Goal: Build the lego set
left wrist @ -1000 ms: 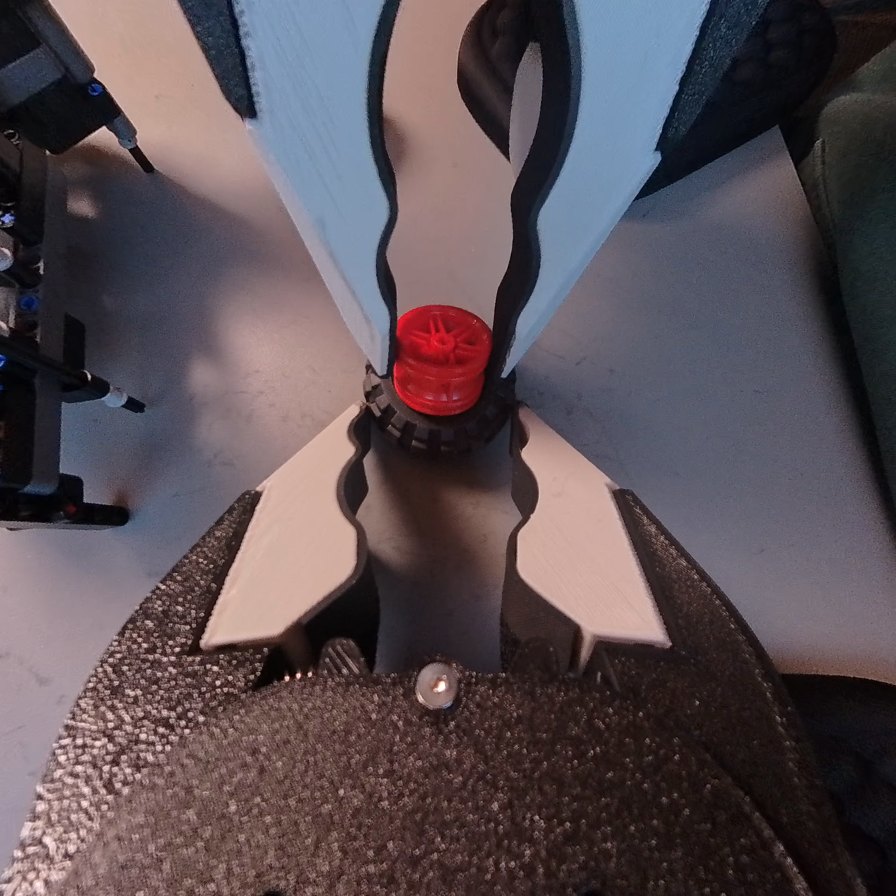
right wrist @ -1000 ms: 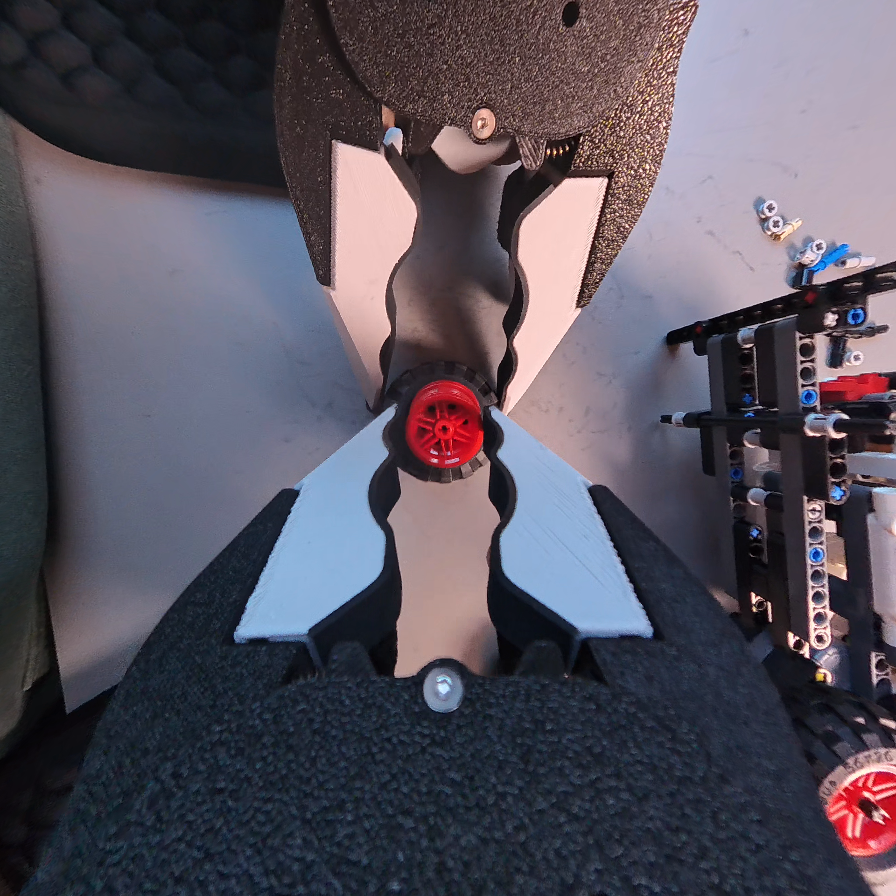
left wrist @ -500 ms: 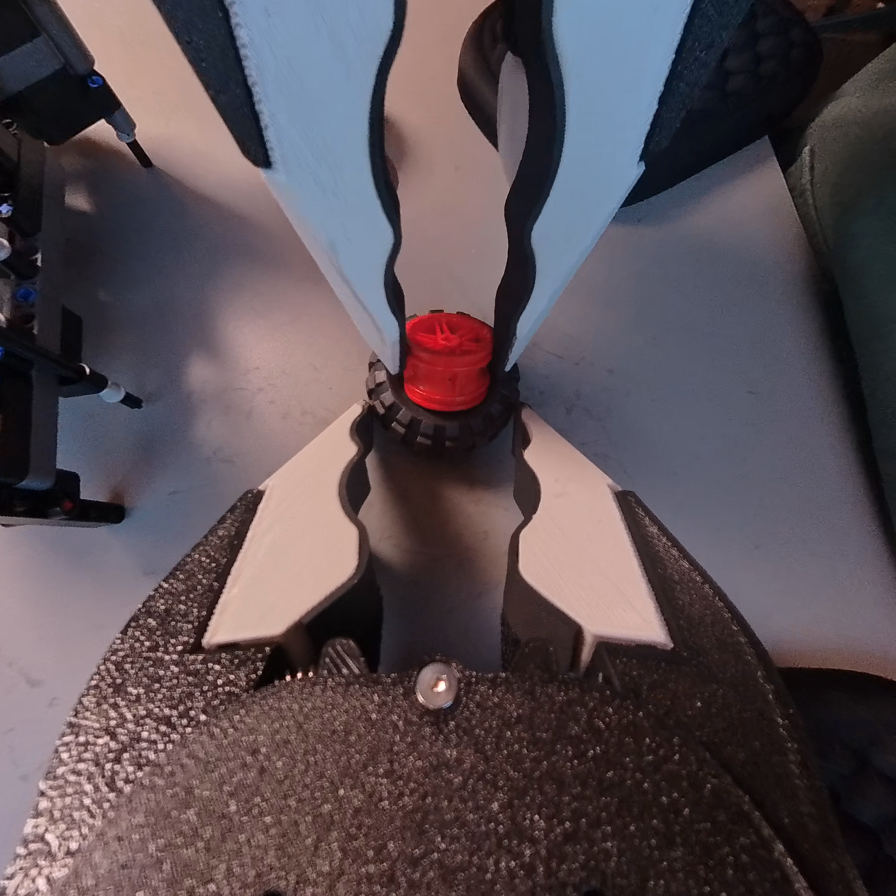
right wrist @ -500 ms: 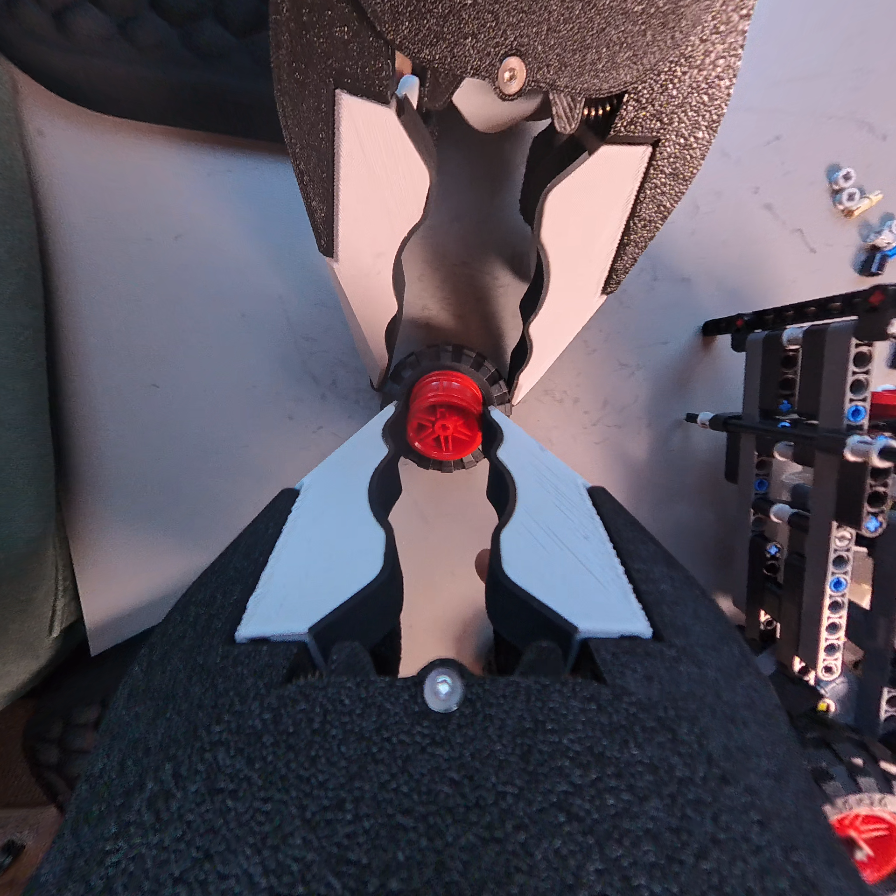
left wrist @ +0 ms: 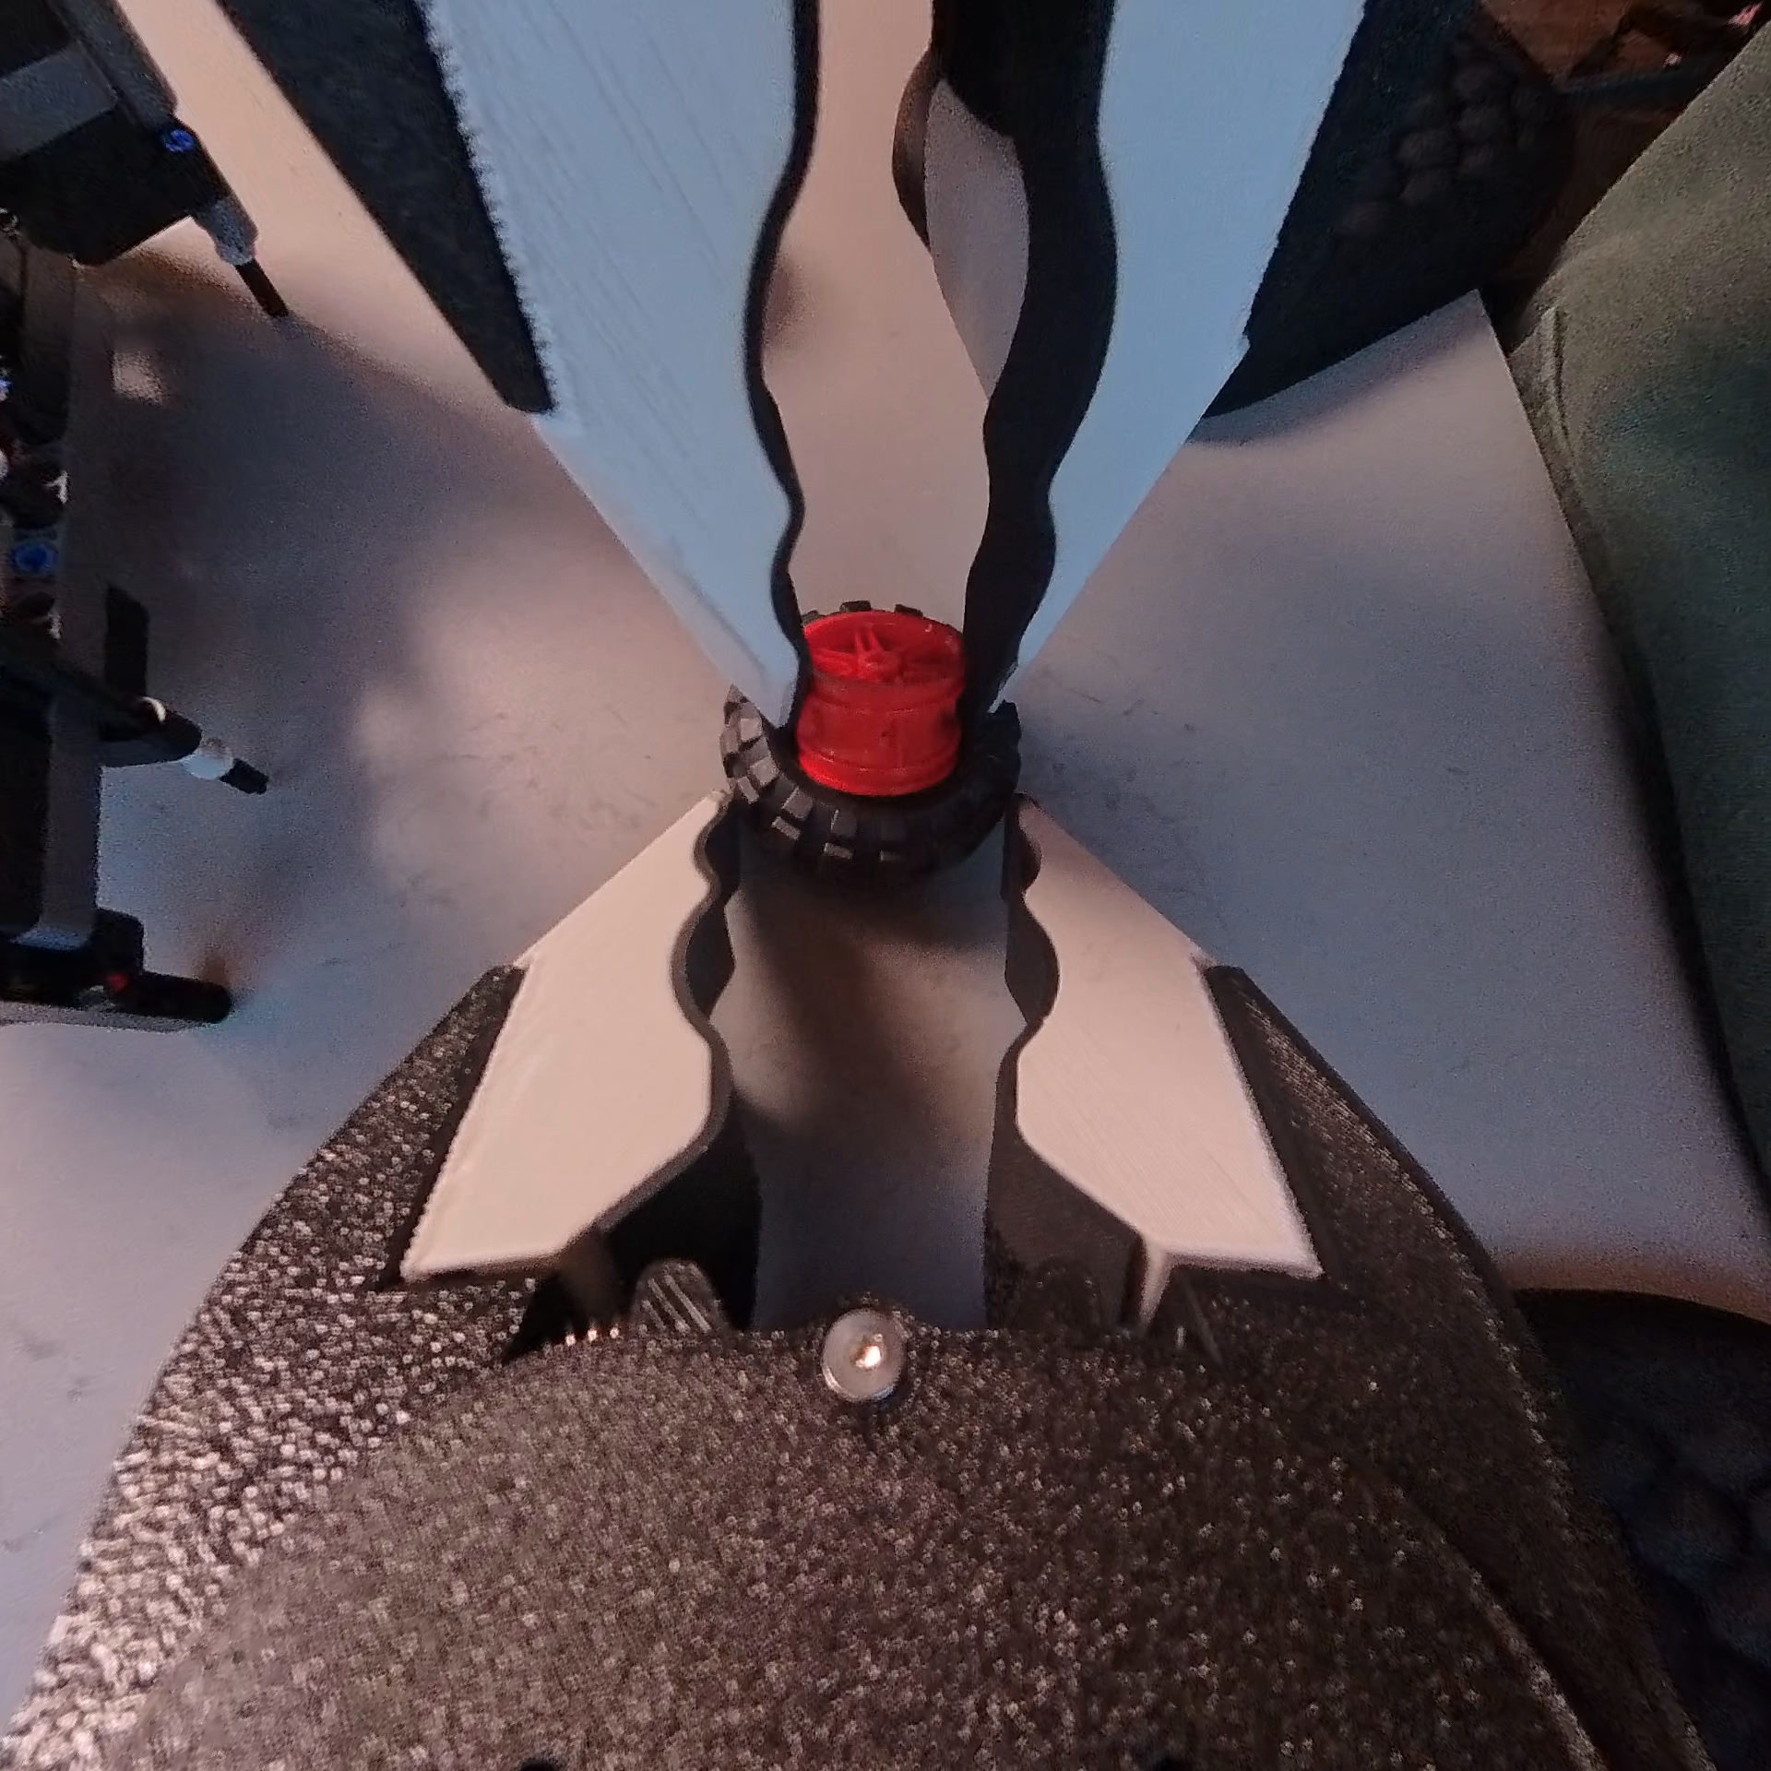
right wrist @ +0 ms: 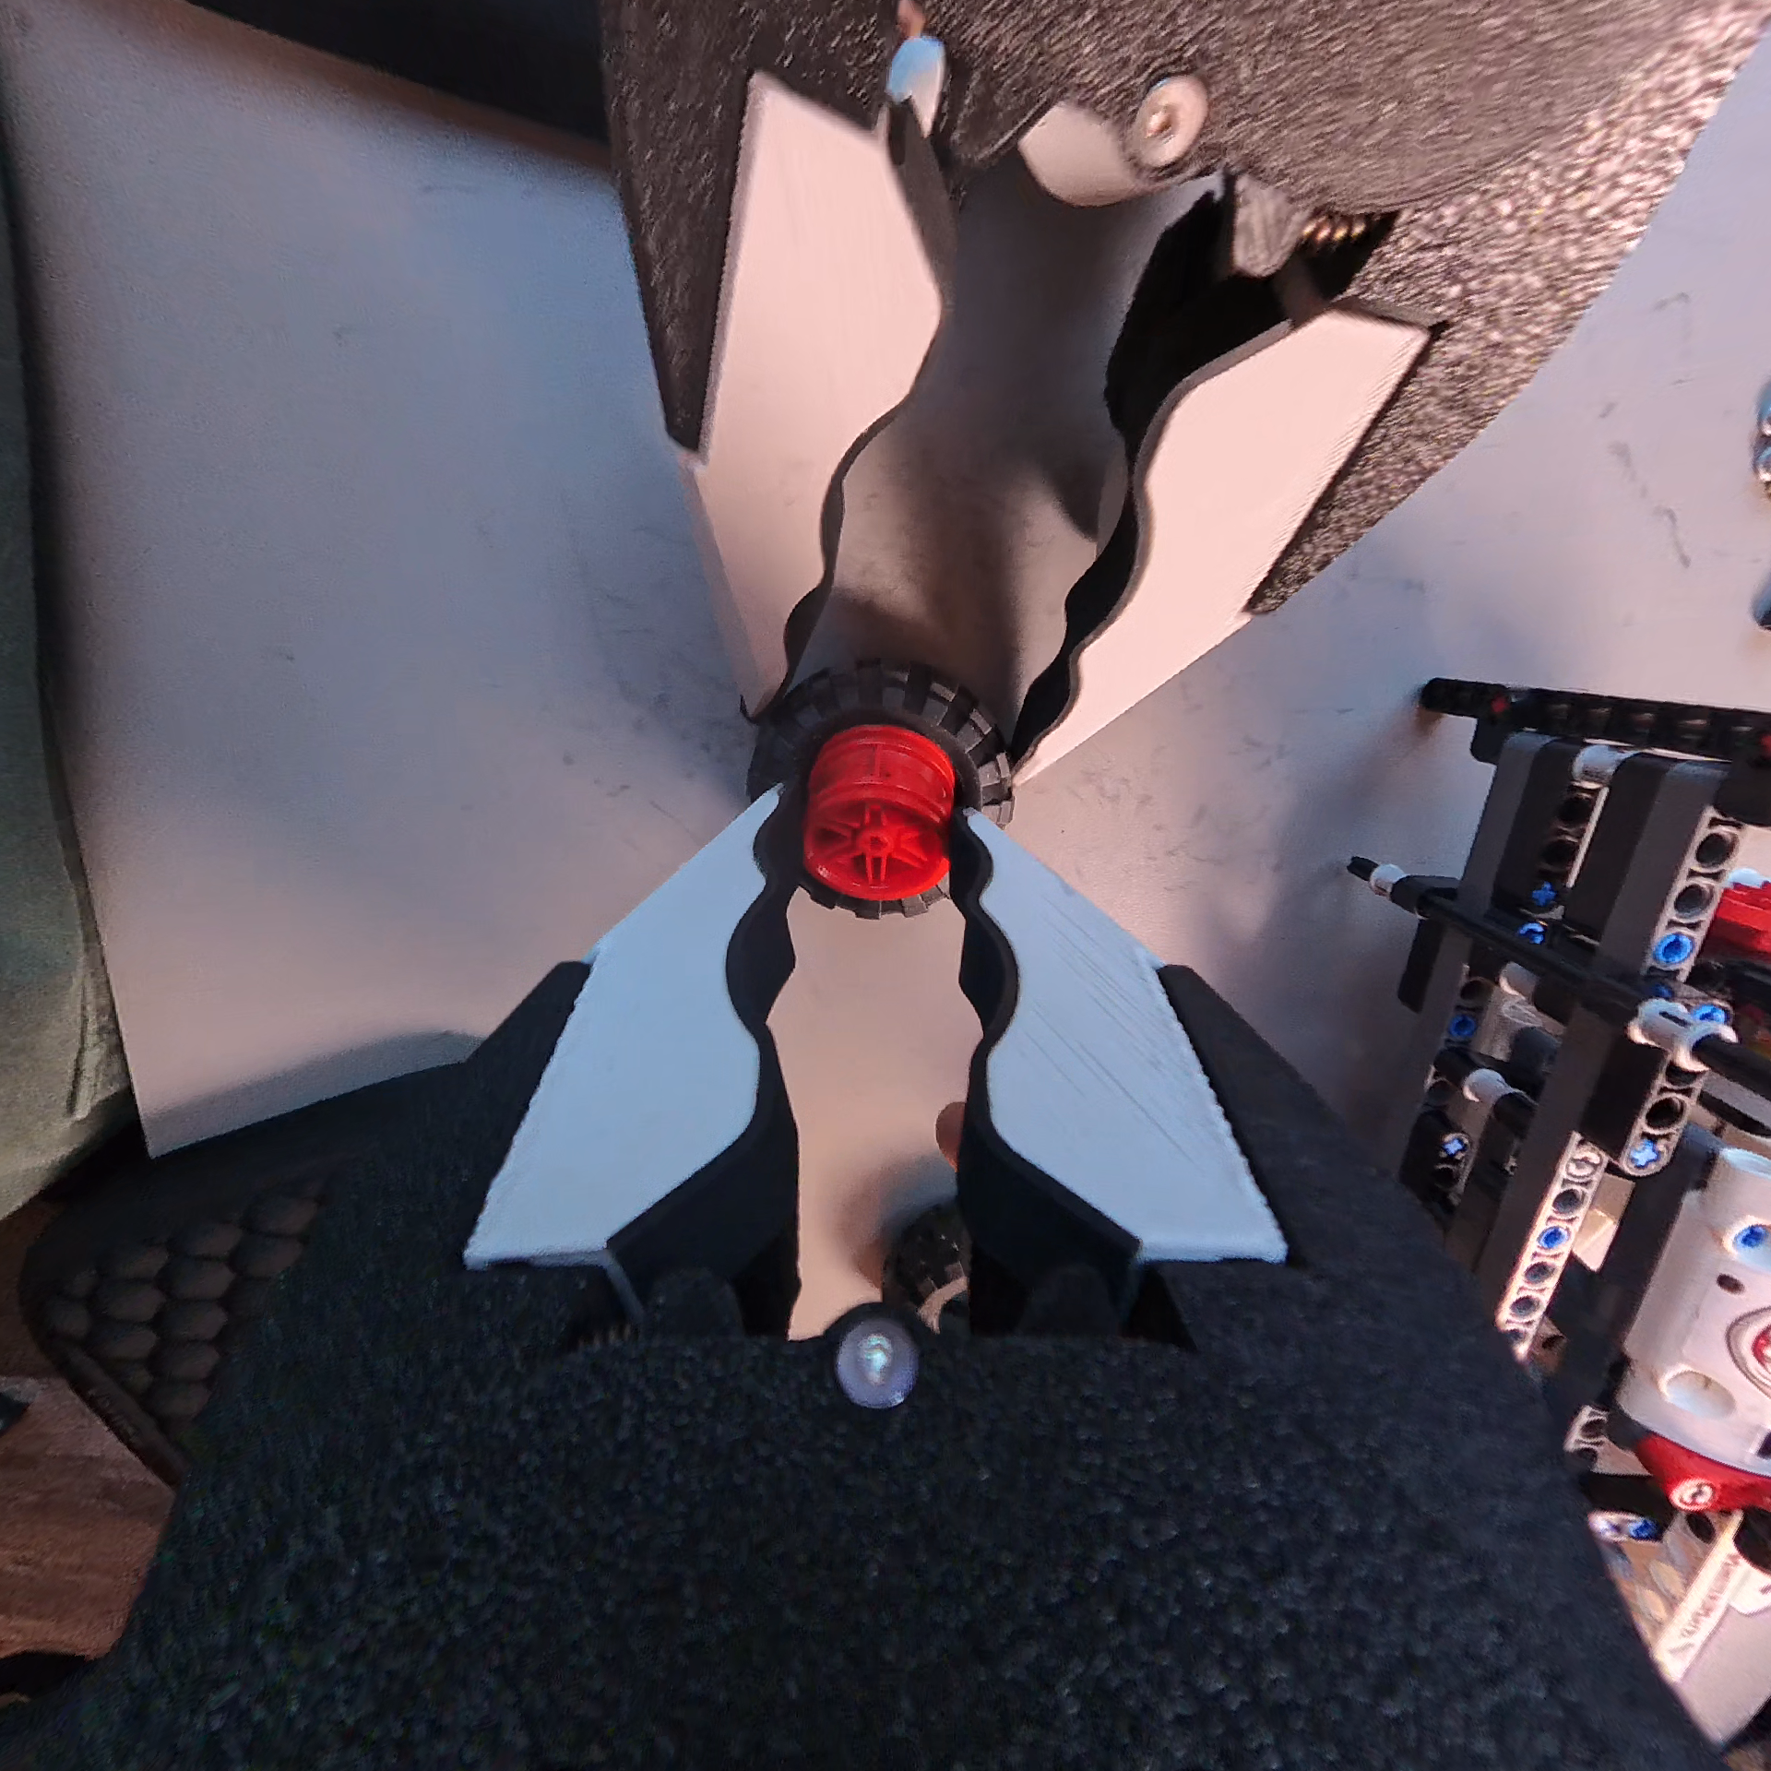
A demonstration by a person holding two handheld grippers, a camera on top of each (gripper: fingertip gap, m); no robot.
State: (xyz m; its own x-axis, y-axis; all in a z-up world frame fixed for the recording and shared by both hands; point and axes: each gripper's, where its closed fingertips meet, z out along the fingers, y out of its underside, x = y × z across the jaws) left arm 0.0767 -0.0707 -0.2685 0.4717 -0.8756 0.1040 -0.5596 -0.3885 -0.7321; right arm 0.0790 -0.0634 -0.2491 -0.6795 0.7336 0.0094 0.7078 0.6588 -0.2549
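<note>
1. A hobby or assembly bench is suggested, though the wider room cannot be made out.
2. A plain white tabletop [right wrist: 335,575], scuffed and marked, is seen filling most of both views.
3. A partly built frame of black and grey studless beams with blue pins [right wrist: 1620,968] is stood at the right.
4. A few loose small parts [right wrist: 1761,460] are scattered at the far right edge.
5. A green upholstered surface [left wrist: 1667,537] is seen beside the table.
</note>
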